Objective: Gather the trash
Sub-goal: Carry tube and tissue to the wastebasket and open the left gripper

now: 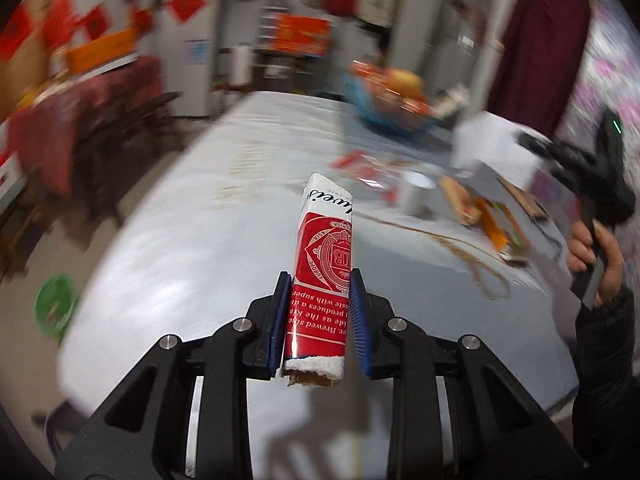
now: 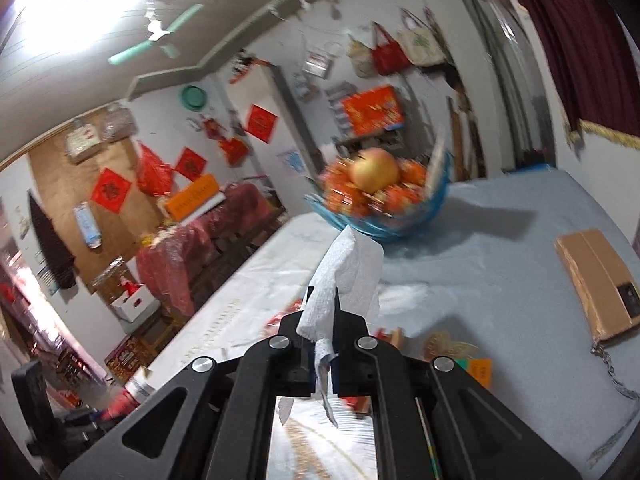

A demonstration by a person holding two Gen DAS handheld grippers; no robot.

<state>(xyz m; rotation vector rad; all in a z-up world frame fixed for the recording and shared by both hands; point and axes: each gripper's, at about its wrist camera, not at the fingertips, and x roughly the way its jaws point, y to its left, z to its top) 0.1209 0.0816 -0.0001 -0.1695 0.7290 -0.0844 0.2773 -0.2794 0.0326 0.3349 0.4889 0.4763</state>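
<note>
My left gripper (image 1: 319, 280) is shut on a flattened red and white carton piece (image 1: 326, 264) with a torn lower edge, lifted above the pale blue table (image 1: 208, 220). In the right wrist view my right gripper (image 2: 323, 294) is shut on a crumpled white paper tissue (image 2: 348, 276) that sticks up past the fingertips. The same right gripper (image 1: 532, 146) with its white tissue (image 1: 494, 148) shows at the right of the left wrist view, held by a hand (image 1: 596, 256) in a dark sleeve. More scraps lie on the table: red wrappers (image 1: 360, 166), a metal can (image 1: 416, 194) and coloured papers (image 1: 500, 228).
A blue glass bowl (image 2: 384, 216) of oranges and an apple stands at the far end. A brown cardboard box (image 2: 600, 280) lies at the right, with a chain (image 2: 612, 372) beside it. A tan cord (image 1: 472, 264) trails across the cloth. Chairs (image 1: 120, 120) and a green stool (image 1: 54, 304) stand left.
</note>
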